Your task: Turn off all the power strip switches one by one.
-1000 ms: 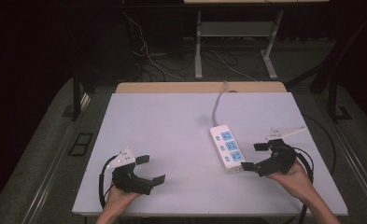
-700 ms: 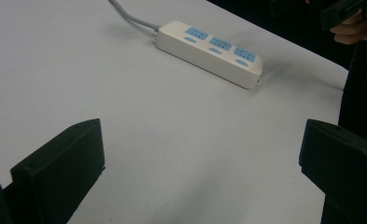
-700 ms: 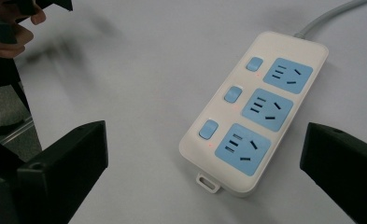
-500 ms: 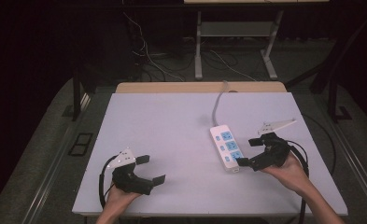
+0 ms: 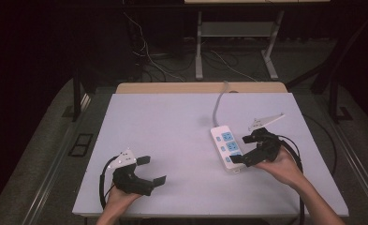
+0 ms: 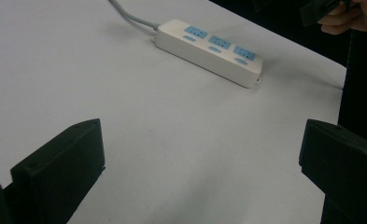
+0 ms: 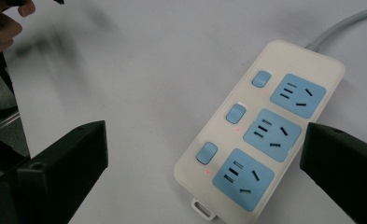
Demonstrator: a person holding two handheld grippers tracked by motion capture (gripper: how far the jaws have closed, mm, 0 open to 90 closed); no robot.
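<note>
A white power strip (image 5: 227,148) with three blue sockets and three switches lies on the right half of the white table (image 5: 172,126); its grey cable (image 5: 217,105) runs to the far edge. In the right gripper view the power strip (image 7: 260,126) lies below and between the jaws, small red lights beside each switch. My right gripper (image 5: 244,149) hovers open just over the strip's right side and near end. My left gripper (image 5: 151,170) rests open near the front left of the table, nothing between its jaws. The left gripper view has the power strip (image 6: 209,51) farther off.
A wooden strip (image 5: 200,87) borders the table's far edge. Beyond it stand a metal frame (image 5: 235,42) and loose cables (image 5: 149,56) on the dark floor. Black cables trail from both grippers off the front edge.
My right gripper has moved left and away from the front edge, from beside the strip's near end to over the strip. The left gripper has stayed put.
</note>
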